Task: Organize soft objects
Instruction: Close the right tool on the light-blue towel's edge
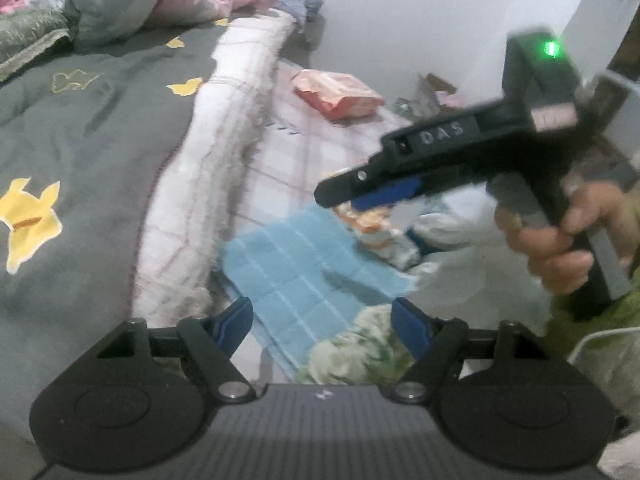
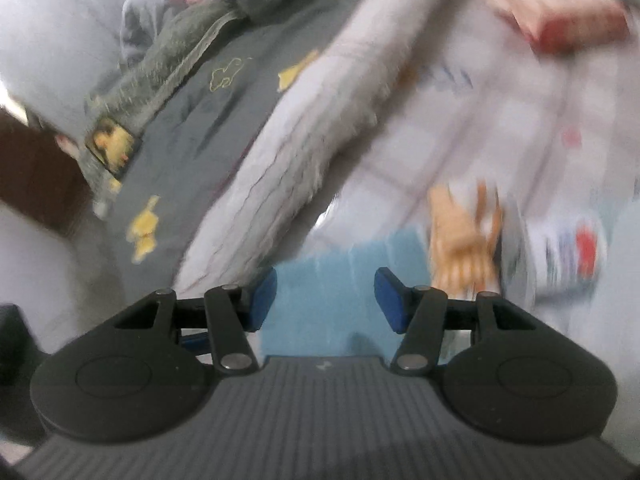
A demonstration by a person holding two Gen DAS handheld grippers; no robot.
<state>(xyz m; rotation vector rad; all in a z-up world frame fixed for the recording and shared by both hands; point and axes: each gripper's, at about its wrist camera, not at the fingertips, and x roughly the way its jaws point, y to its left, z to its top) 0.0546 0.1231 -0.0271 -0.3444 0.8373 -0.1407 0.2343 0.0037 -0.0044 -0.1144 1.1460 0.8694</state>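
Bed [image 1: 100,128]; both grippers open, empty.

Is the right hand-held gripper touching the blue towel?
Apart. In the left wrist view the right hand-held gripper hangs in the air above the blue towel, with its shadow falling lower down on the cloth.

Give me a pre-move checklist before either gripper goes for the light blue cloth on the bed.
1. Left gripper jaws open and empty: ok.
2. Right gripper jaws open and empty: ok.
3. Light blue cloth in view of both cameras and lying flat on the checked sheet: ok.
4. Cloth's top free of other things: cannot tell; an orange-patterned item sits at its far edge, and the blur hides any overlap.
5. Grippers apart from each other: ok in the left wrist view.
6. Picture sharp enough to aim: not ok, the right wrist view is smeared.
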